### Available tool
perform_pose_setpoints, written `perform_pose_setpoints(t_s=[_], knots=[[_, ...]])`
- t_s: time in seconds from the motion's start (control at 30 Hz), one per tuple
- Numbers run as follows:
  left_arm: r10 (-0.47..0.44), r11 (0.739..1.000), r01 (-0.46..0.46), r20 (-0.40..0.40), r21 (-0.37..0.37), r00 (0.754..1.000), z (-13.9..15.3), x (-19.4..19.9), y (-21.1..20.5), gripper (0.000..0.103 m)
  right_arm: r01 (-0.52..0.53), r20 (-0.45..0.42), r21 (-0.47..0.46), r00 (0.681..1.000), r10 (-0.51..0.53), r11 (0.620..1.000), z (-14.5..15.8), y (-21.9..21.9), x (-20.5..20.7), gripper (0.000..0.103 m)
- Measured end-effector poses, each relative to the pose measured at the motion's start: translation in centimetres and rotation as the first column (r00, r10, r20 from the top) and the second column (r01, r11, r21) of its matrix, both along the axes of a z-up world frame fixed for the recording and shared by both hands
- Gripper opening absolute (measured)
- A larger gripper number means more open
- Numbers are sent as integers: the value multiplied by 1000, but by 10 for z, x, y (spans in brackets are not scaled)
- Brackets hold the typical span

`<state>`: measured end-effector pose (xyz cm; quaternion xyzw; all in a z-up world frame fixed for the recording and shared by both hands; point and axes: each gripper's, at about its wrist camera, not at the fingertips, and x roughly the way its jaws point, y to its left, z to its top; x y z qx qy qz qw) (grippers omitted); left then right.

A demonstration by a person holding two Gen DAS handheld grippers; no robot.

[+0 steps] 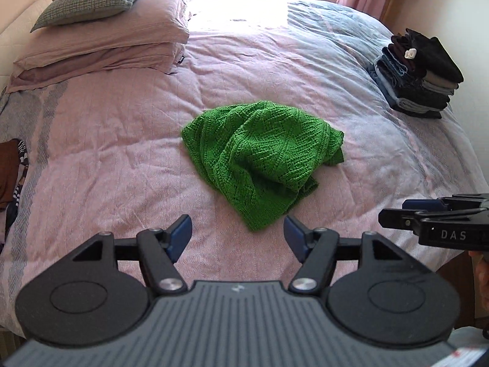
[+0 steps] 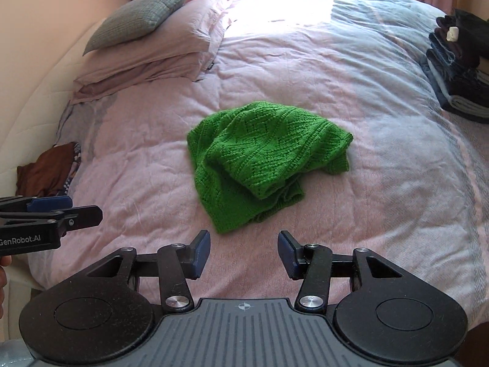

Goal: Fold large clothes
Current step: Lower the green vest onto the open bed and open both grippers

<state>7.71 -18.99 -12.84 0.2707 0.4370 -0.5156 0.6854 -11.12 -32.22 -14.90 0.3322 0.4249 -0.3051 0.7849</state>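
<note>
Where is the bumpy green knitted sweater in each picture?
Left wrist view: the crumpled green knitted sweater lies mid-picture on the pink bed, just beyond the tongs.
Right wrist view: the sweater is mid-picture again.
Shared landmark: the grey checked pillow, upper left in both.

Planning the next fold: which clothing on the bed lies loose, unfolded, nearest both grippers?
The green knit sweater, crumpled mid-bed; the dark pile is folded, stacked far right.

- One green knitted sweater (image 1: 259, 159) is lying crumpled on the bed (image 1: 122, 153).
- Three pillows (image 1: 101, 30) are sitting stacked.
- One pile of folded clothes (image 1: 418, 76) is resting nearby.
- Two grippers, left (image 1: 237, 238) and right (image 2: 244, 253), are showing.
</note>
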Motion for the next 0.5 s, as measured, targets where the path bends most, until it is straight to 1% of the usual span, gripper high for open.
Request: perform_pose_setpoints(t_s=[0.17,0.3,0.5], knots=[[-61,998,62,-4,15,998,-5,17,-9,63,74,-9,-6,997,-74,997,-3,2,8,46],[-118,992,119,-10,33,993,-13,26,-17,63,138,-26,3,990,-138,990,-11,5,8,46],[-194,979,195,-18,66,981,-36,30,-26,63,239,-52,29,970,-237,971,-31,11,-3,46]])
